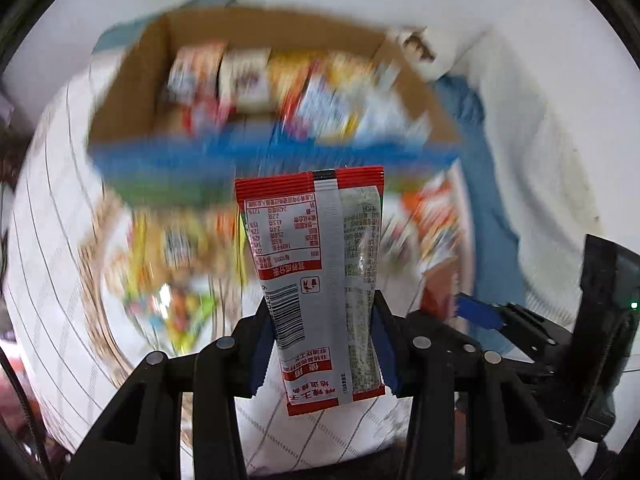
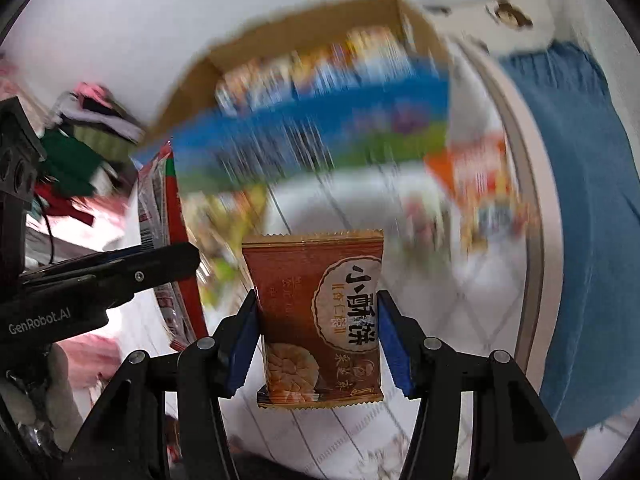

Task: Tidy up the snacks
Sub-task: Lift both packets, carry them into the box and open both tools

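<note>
A red and silver snack packet (image 1: pixel 312 240) stands upright between the blue pads of my left gripper (image 1: pixel 320 304), which is shut on its lower half. In the right wrist view the same packet (image 2: pixel 168 236) shows edge-on in the left gripper (image 2: pixel 176 258). My right gripper (image 2: pixel 318 298) is shut on a brown biscuit packet (image 2: pixel 320 320), its pads pressing both side edges. Both packets hang above the surface. Beyond them stands an open cardboard box (image 1: pixel 152 64) with a blue front (image 2: pixel 304 128) and several snack packets inside, all blurred. The right gripper (image 1: pixel 480 314) shows at the lower right of the left wrist view.
Loose snack packets (image 1: pixel 180 240) lie blurred on a white lined cloth (image 1: pixel 52 240) below the box. An orange packet (image 2: pixel 480 176) lies to the right. A blue cloth (image 2: pixel 580 200) hangs at the right edge. A pile of clothes (image 2: pixel 80 140) sits at the far left.
</note>
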A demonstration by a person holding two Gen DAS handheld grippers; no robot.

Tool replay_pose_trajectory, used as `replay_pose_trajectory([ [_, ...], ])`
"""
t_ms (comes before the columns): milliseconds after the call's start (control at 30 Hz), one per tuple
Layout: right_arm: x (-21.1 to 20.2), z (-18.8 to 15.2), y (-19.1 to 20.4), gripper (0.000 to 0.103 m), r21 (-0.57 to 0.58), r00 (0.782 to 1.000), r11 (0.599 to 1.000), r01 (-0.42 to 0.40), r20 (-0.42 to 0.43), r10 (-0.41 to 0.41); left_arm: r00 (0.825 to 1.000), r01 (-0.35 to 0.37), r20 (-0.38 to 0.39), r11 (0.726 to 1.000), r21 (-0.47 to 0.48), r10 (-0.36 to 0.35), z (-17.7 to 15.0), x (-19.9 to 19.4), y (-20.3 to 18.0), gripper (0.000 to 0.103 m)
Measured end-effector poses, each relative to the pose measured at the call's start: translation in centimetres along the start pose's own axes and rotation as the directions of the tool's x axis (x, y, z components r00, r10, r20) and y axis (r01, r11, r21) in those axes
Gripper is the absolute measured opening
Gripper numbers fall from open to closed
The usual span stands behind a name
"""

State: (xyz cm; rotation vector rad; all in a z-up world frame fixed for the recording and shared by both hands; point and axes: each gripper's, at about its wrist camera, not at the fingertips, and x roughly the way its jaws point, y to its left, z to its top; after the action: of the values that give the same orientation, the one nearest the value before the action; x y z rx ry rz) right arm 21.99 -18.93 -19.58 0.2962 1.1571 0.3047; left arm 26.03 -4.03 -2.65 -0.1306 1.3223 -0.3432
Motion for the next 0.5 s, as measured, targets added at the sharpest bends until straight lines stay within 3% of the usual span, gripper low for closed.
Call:
replay_pose_trajectory([
  [167,-2.0,7.3,1.9,0.058,-0.047,0.993,0.999,-0.004,0.117,0.01,0.995,-0.067,0.077,0.998,0.021,0.065,7.8,-1.9,0.2,0.041],
  [233,-1.3,10.0,3.0,0.058,-0.057,0.99,0.998,0.004,0.138,0.004,0.995,-0.076,0.067,0.997,0.008,0.075,9.5,-2.2,1.5,0.041],
  [367,0.5,15.1,3.8,0.058,-0.07,0.992,0.997,0.023,0.128,-0.014,0.995,-0.099,0.023,0.995,-0.025,0.099,13.6,1.3,2.5,0.041],
  [500,4.1,18.0,3.8,0.058,-0.08,0.997,0.996,0.043,0.074,-0.038,0.987,-0.159,-0.041,0.986,-0.041,0.157,16.5,5.1,4.0,0.041],
])
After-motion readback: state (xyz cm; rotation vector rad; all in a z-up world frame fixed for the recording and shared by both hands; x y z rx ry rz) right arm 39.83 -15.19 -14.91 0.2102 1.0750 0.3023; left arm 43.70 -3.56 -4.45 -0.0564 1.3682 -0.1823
